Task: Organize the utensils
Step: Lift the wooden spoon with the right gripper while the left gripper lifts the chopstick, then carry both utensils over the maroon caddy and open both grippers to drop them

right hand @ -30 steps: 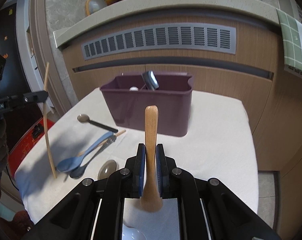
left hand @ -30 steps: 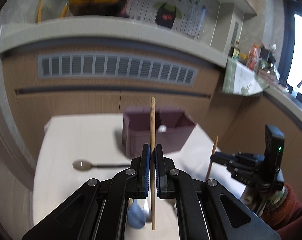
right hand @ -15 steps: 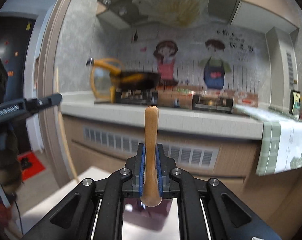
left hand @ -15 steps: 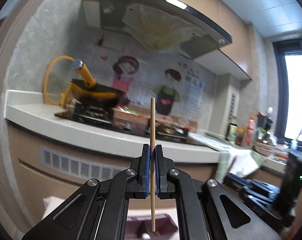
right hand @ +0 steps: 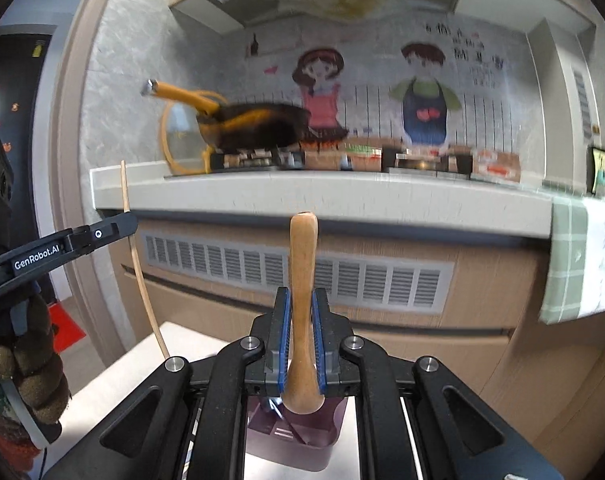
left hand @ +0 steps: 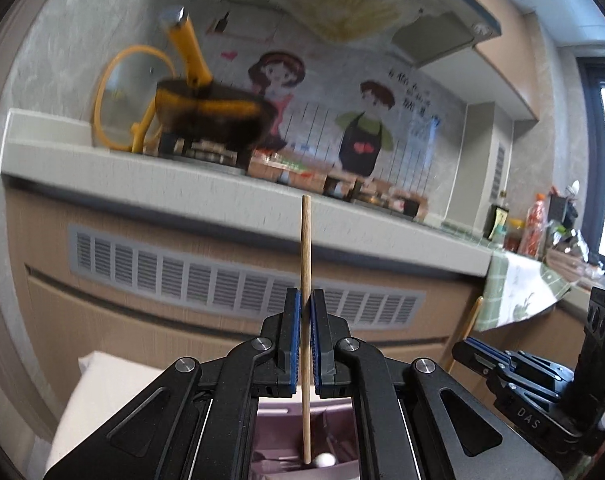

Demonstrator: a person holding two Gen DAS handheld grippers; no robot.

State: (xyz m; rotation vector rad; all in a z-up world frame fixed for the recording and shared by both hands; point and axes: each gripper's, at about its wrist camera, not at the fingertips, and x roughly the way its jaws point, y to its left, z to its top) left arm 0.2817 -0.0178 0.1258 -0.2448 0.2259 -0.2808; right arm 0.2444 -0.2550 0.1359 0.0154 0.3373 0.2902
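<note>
black pan (right hand: 258,126) on counter (right hand: 322,196)

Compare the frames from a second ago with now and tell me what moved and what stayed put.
Both grippers rose from table level and now hang above the purple utensil box, pointing more toward the counter. The spoons on the cloth have dropped out of view. Unchanged: the left gripper stays shut on the upright chopstick, whose lower tip now hangs over the box; the right gripper stays shut on the wooden spoon handle.

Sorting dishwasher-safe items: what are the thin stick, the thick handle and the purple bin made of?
Chopstick: pale, matte, probably bamboo or wood. Spoon handle: smooth orange-brown wood, slight sheen, possibly lacquered. Utensil bin: dull purple, molded walls, likely plastic.
</note>
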